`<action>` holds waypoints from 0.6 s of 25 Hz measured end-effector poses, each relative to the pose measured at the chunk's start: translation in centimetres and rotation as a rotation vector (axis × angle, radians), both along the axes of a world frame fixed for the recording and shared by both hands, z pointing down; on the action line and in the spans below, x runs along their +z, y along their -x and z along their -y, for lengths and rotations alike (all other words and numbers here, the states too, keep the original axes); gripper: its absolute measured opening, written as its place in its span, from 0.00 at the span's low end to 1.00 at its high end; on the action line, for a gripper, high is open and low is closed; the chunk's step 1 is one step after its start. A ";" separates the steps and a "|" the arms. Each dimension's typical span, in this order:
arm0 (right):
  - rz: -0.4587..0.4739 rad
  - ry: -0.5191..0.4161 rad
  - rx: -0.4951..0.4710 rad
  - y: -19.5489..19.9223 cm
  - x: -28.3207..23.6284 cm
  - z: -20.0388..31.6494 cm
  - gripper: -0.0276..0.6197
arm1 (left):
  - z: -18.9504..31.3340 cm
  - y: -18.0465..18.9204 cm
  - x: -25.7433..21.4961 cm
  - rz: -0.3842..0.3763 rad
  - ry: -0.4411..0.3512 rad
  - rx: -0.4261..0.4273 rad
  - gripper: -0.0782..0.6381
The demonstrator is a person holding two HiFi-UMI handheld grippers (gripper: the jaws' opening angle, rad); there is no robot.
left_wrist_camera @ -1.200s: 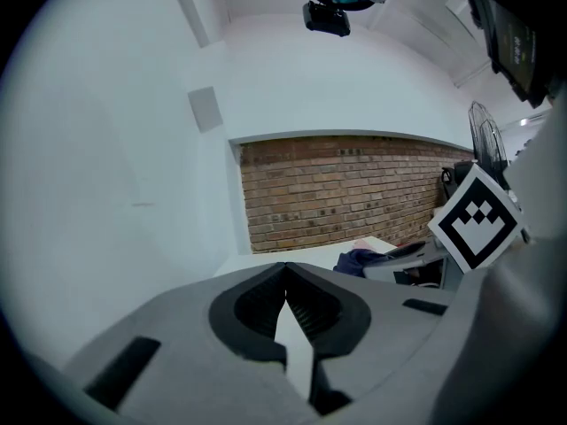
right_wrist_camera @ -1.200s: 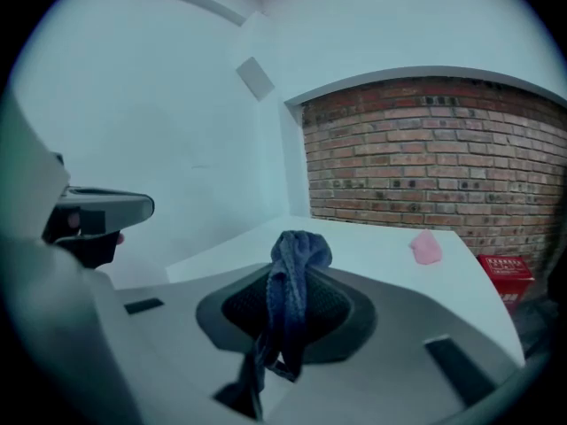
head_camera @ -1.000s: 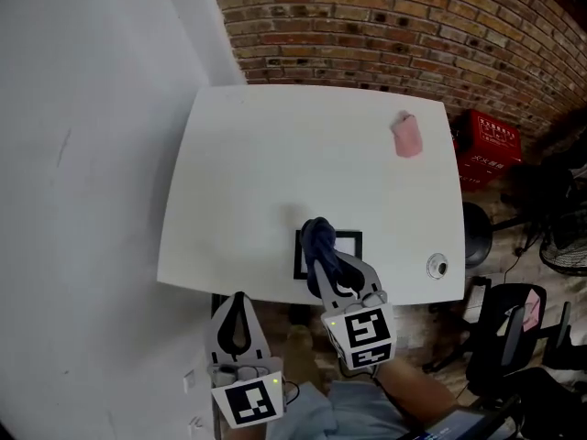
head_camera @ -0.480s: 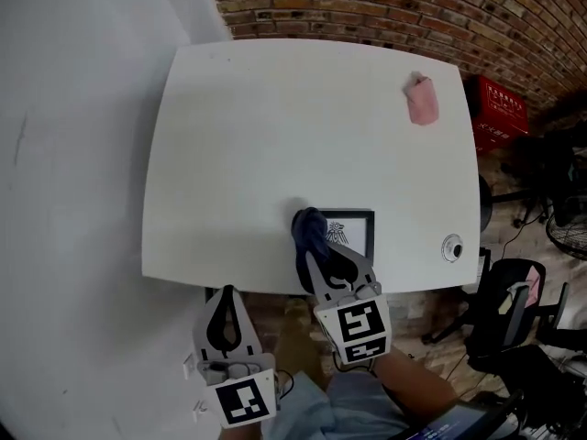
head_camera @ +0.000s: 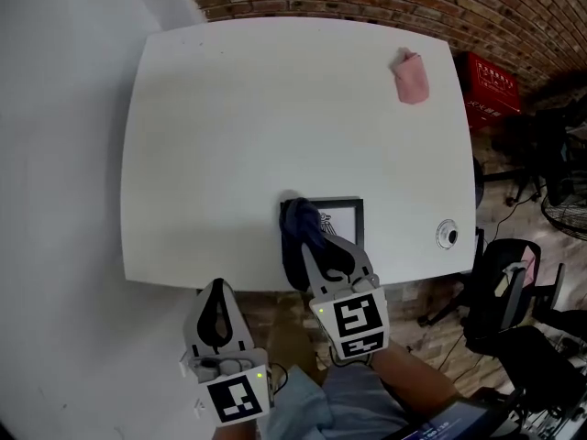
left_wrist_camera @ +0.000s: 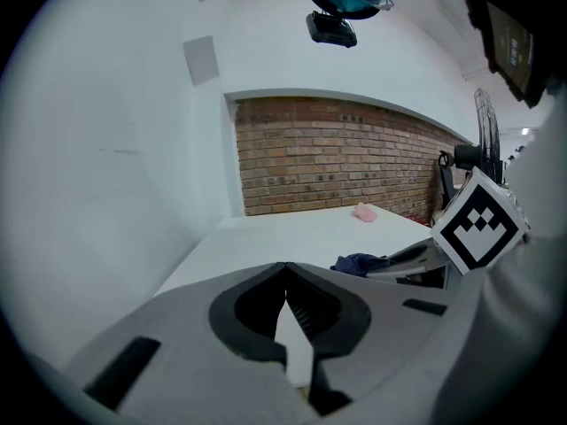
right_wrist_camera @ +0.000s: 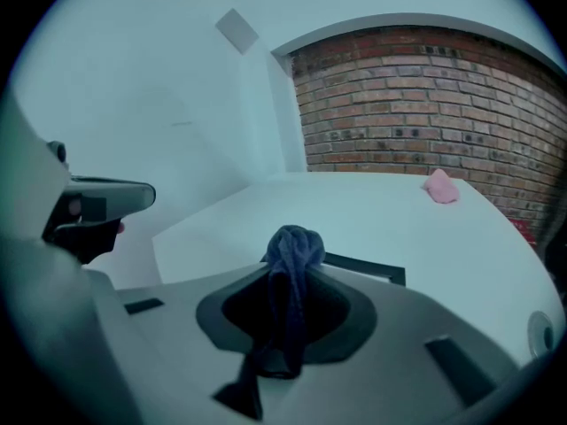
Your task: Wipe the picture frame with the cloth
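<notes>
Head view: right hand-held gripper (head_camera: 312, 251) grasping dark cloth (head_camera: 295, 225), which sits on the picture frame's (head_camera: 347, 220) left edge at the tabletop (head_camera: 229, 126) front, shifted left since a second ago.
Left gripper view: left hand-held gripper (left_wrist_camera: 285, 277) clenched, empty.
Right gripper view: cloth bunched between jaws.

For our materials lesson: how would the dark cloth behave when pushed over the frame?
Probably floppy: the cloth bunches and hangs limp from the right tool. Likely light too, as a small pinch holds it. Pushed, it should crumple rather than slide.
</notes>
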State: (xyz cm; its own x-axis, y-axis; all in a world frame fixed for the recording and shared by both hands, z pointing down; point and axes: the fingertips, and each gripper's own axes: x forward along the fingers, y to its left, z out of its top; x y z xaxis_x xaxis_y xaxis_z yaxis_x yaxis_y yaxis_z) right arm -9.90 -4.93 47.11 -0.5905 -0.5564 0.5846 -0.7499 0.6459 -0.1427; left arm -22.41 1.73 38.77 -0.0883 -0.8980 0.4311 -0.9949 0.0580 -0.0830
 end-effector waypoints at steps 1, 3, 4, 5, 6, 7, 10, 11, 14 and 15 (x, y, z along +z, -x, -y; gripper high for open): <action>0.002 0.002 0.002 -0.1 0.0 0.0 0.16 | 0.0 -0.1 -0.1 0.002 0.001 0.001 0.12; 0.004 0.004 0.006 -0.4 0.1 0.0 0.16 | 0.2 -0.5 -0.2 0.006 -0.002 0.008 0.12; 0.005 0.004 0.008 -0.6 0.1 0.1 0.16 | 0.4 -0.7 -0.2 0.010 -0.007 0.014 0.12; 0.004 0.004 0.011 -0.8 0.1 0.1 0.16 | 0.6 -0.9 -0.4 0.016 -0.019 0.025 0.12; 0.004 0.005 0.015 -1.1 0.1 0.2 0.16 | 0.9 -1.1 -0.7 0.023 -0.033 0.037 0.12; 0.004 0.005 0.019 -1.3 0.1 0.3 0.16 | 1.1 -1.3 -0.8 0.025 -0.039 0.044 0.12; 0.003 0.008 0.030 -2.1 0.2 0.5 0.16 | 1.1 -2.0 -0.5 0.015 -0.012 0.037 0.12; 0.003 0.008 0.033 -2.3 0.2 0.6 0.16 | 1.1 -2.2 -0.4 0.012 -0.001 0.035 0.12; 0.005 0.010 0.048 -3.1 0.2 0.8 0.16 | 1.4 -2.9 -0.4 0.014 0.003 0.047 0.12; 0.005 0.010 0.053 -3.5 0.3 0.9 0.16 | 1.5 -3.2 -0.4 0.016 0.002 0.053 0.12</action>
State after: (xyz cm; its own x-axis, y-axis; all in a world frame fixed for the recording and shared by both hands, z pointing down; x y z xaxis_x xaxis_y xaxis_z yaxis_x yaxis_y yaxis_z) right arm -6.43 -5.78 47.39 -0.5631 -0.5808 0.5879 -0.7823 0.6039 -0.1527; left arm -19.18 0.18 38.33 -0.0480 -0.9006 0.4321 -0.9950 0.0054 -0.0994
